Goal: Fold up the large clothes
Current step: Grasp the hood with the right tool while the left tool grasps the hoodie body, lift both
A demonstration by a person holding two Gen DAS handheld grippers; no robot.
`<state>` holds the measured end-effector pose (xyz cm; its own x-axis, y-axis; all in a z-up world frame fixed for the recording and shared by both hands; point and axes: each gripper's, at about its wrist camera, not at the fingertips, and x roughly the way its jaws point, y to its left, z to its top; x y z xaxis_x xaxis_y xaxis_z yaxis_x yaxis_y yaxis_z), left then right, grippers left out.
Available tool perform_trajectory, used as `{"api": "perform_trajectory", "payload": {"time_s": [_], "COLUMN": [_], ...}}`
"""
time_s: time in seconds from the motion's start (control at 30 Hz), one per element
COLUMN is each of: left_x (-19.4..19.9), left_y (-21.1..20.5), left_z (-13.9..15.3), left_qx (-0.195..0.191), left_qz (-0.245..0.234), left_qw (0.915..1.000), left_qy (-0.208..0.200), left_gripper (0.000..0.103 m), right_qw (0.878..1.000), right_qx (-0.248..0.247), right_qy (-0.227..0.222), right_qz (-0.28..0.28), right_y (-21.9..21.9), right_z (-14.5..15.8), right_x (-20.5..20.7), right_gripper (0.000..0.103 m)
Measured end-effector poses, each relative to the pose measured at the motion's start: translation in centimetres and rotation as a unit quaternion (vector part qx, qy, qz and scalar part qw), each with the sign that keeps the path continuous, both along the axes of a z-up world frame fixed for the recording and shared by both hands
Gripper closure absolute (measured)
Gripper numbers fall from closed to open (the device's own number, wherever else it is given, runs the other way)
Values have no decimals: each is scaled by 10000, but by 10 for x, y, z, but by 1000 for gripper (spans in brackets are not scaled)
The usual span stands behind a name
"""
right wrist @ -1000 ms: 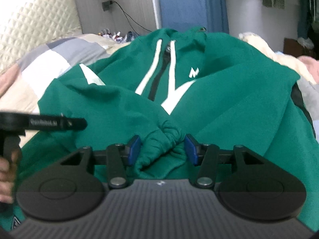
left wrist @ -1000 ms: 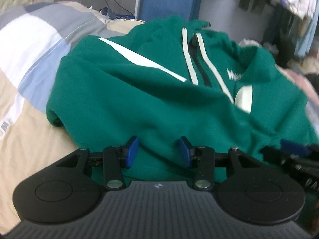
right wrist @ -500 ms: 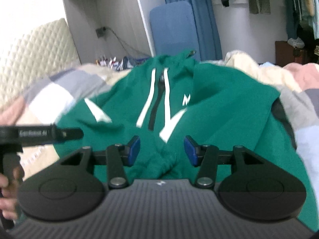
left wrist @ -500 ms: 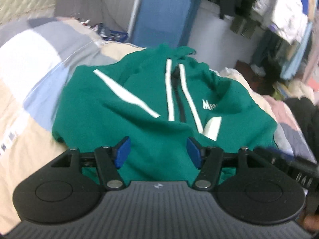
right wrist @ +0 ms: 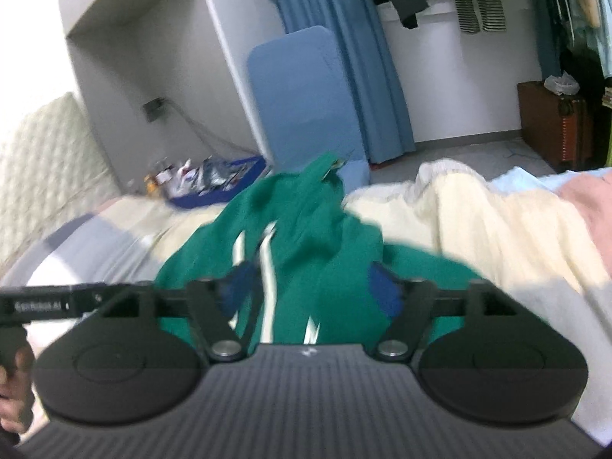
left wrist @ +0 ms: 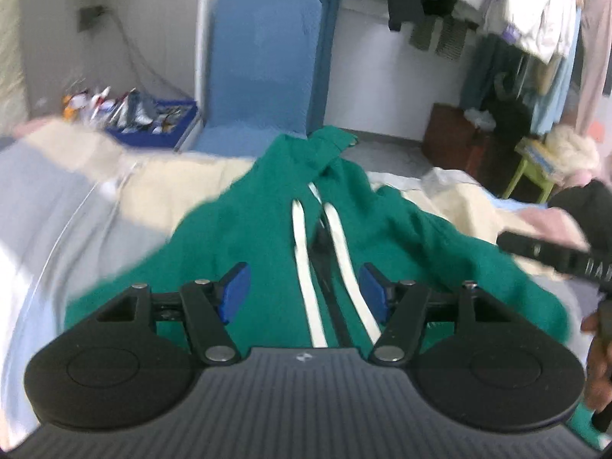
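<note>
A green zip hoodie (left wrist: 401,237) with white drawstrings lies front-up on the bed, its hood at the far end. My left gripper (left wrist: 306,292) hovers above its lower half, open, with nothing between the blue pads. In the right wrist view the hoodie (right wrist: 306,229) is blurred by motion. My right gripper (right wrist: 311,290) is above it with its jaws opening and no cloth pinched between them. Each gripper's black body shows at the edge of the other's view, held by a hand (right wrist: 15,390).
The bed has a patchwork quilt (left wrist: 57,206) and a cream blanket (right wrist: 478,222). Beyond its far edge stand a blue folded board (left wrist: 264,65), a blue crate of clutter (left wrist: 149,118), a brown box (left wrist: 455,134) and a rail of hanging clothes (left wrist: 516,19).
Both grippers have risen and drawn back from the hoodie, which now looks smaller and farther off. Their jaws stand wider. The cuff that sat between the right pads is out of them.
</note>
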<state>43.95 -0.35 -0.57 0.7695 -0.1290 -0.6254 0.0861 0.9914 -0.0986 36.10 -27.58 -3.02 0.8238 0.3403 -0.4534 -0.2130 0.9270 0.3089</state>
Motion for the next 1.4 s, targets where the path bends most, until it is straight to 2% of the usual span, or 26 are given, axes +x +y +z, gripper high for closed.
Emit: {"api": "perform_trajectory", "payload": {"time_s": [0.07, 0.13, 0.2, 0.3, 0.4, 0.53, 0.6, 0.67, 0.73, 0.8, 0.83, 0.87, 0.9, 0.97, 1.07, 1.13, 1.27, 1.4], "left_x": [46, 85, 127, 179, 221, 258, 266, 273, 283, 287, 291, 294, 295, 288, 274, 263, 227, 178], "left_y": [6, 19, 36, 51, 62, 71, 71, 70, 70, 68, 66, 65, 63, 59, 56, 61, 69, 65], "left_z": [-8, -19, -32, -53, -76, -108, -117, -119, -120, -118, -117, -115, -111, -103, -94, -86, -63, -43], "left_qx": [52, -252, -605, -737, -733, -1096, -1238, -1254, -1345, -1390, -1330, -1240, -1241, -1194, -1060, -1120, -1199, -1059], "left_qz": [-15, 100, 282, 533, 669, 643, 606, 605, 555, 521, 502, 492, 428, 225, 71, 101, -41, -309], "left_qw": [9999, 9993, 9976, 9958, 9950, 9913, 9898, 9899, 9888, 9882, 9890, 9899, 9902, 9916, 9932, 9923, 9916, 9933], "left_qy": [-107, -247, -186, -62, 131, 351, 372, 282, 330, 368, 420, 478, 481, 436, 468, 525, 488, 331], "left_gripper": [35, 35, 35, 35, 35, 35, 36, 38, 51, 71, 77, 89, 93, 94, 96, 96, 96, 96], "right_qw": [9999, 9989, 9957, 9896, 9885, 9858, 9871, 9906, 9935, 9938, 9932, 9929, 9927, 9938, 9970, 9972, 9991, 9976], "right_qx": [132, 457, 878, 1329, 1278, 1102, 914, 655, 382, 233, 251, 289, 283, 232, 396, 490, 226, 108], "right_qy": [58, 93, 200, 506, 752, 1242, 1295, 1186, 1063, 1076, 1125, 1147, 1163, 1080, 659, 552, 74, -379], "right_qz": [-64, -102, -196, -205, -301, -239, -233, -181, -111, -130, -145, -156, -163, -127, 50, 107, 353, 569], "right_y": [3, 4, 4, 10, 24, 50, 63, 77, 87, 92, 92, 91, 90, 90, 84, 77, 68, 60], "right_z": [-8, -18, -28, -47, -64, -90, -99, -102, -102, -101, -100, -98, -95, -87, -72, -63, -37, -13], "right_x": [43, 87, 124, 183, 226, 275, 289, 294, 295, 301, 303, 304, 304, 301, 280, 264, 224, 174], "right_gripper": [28, 27, 27, 27, 26, 27, 26, 26, 29, 40, 46, 60, 72, 79, 83, 83, 84, 84]}}
